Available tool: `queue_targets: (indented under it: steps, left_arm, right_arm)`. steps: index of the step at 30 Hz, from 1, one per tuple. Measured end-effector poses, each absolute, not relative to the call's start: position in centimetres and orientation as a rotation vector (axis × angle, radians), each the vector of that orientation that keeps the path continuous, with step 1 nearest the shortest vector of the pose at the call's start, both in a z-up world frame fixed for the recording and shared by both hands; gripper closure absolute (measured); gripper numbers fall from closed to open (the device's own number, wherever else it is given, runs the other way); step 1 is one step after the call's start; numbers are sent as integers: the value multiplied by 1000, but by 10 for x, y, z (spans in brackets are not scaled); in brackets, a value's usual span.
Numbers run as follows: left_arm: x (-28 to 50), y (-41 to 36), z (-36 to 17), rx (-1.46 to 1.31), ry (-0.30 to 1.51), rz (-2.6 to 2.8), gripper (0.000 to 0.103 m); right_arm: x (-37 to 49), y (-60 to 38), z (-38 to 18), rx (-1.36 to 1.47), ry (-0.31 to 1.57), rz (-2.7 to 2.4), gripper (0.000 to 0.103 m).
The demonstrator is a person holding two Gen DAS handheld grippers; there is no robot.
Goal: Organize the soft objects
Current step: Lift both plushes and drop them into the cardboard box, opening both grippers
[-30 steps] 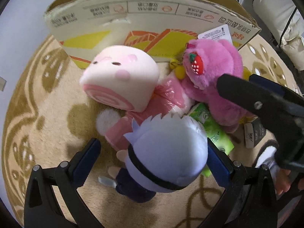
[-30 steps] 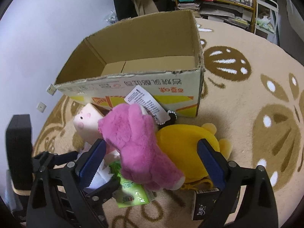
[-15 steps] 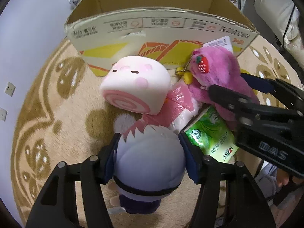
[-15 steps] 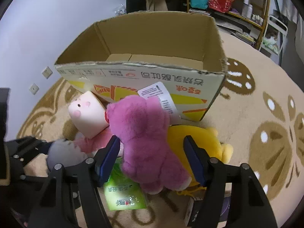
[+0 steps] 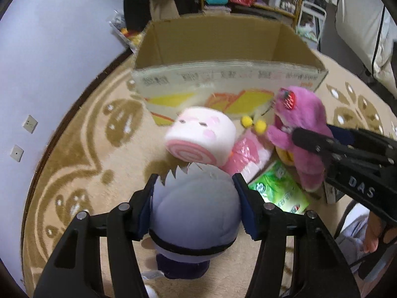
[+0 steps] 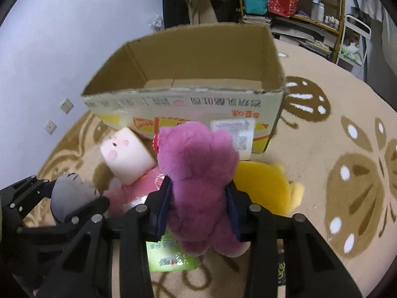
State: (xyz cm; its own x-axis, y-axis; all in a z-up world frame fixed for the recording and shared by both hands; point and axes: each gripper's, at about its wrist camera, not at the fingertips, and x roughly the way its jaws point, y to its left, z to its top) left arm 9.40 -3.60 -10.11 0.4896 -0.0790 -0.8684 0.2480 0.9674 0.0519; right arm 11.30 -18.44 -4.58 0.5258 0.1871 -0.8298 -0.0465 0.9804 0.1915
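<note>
Left gripper (image 5: 196, 208) clamping grey-haired doll (image 5: 194, 213) by head; right gripper (image 6: 198, 206) squeezing pink plush bear (image 6: 198, 173) at waist. Both toys sitting low at 6 o'clock, open cardboard box (image 6: 188, 104) waiting at 12 o'clock. Advice: lifting each clear of near wall before letting go, keeping bear's tag from snagging rim. Roll-cake plush (image 5: 201, 136), yellow plush (image 6: 265, 186), green packet (image 5: 278, 191) lying on patterned beige carpet (image 6: 347, 149); cluttered shelves (image 6: 310, 2) lining far wall.
</note>
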Motion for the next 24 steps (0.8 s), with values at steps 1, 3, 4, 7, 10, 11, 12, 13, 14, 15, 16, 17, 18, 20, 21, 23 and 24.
queue_targets:
  steps: [1,3,4,7,10,11,12,13,14,15,16,17,18,20,21,23,24]
  left_arm:
    - [95,-33,-99,178,1022,-195,46]
    - [92,-31,-89,189,977,-179,46]
    - [92,-30,-86,194,957,-173,46]
    - [89,-27,-73,187,901,-163,46]
    - [89,-23,-55,179,842,-151,46]
    - [89,-23,-48,183,822,-148,46]
    - [90,-22,-43,189,803,-139,46]
    - [92,-22,-36,197,774,-127,46]
    - [95,-21,-31,202,756,-123,46]
    - [98,-21,-26,203,740,-119,46]
    - [100,-20,-21,200,725,-116,46]
    - [103,-19,-19,197,716,-115,46]
    - [106,-18,-15,192,707,-115,46]
    - [112,-16,-8,194,687,-110,46]
    - [117,-14,-5,192,678,-106,46]
    - [125,-12,1,179,669,-105,46]
    - [130,-11,3,177,665,-106,46]
  right_arm:
    - [111,-185,-42,152,998,140,61]
    - [105,-185,-32,153,971,145,61]
    - [103,-184,-28,155,962,147,61]
    - [96,-186,-15,156,929,150,61]
    - [92,-187,0,157,888,153,61]
    - [92,-189,5,159,876,153,61]
    - [92,-190,9,162,865,152,61]
    - [93,-191,13,165,852,152,61]
    - [94,-193,18,167,839,153,61]
    - [95,-193,21,166,827,152,61]
    - [95,-193,27,163,803,154,61]
    - [95,-192,30,160,792,158,61]
    - [97,-192,34,155,783,158,61]
    - [101,-190,38,148,769,161,61]
    - [104,-189,41,142,764,161,61]
    - [111,-188,43,133,755,163,61]
    - [115,-188,45,131,754,171,61]
